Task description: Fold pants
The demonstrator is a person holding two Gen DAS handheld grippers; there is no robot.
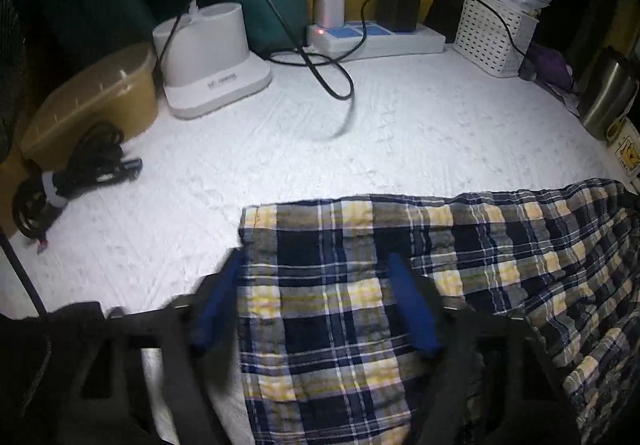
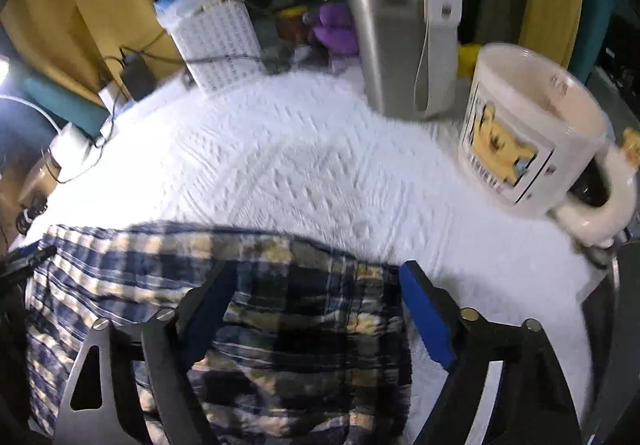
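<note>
Left gripper [image 1: 316, 301] straddles the plaid pants' [image 1: 400, 285] near-left corner on the white bench [image 1: 280, 145], jaws apart, not pinching. Soft, light cloth, we judge; take the hem corners. Right gripper [image 2: 316, 309] likewise gapes over the other corner.

Beyond the pants [image 1: 360, 285] the white cloth [image 1: 320, 145] lies bare; lamp base [image 1: 212, 61], basket [image 1: 494, 33], tumbler [image 2: 384, 17] and mug [image 2: 524, 133] crowd its edges.
</note>
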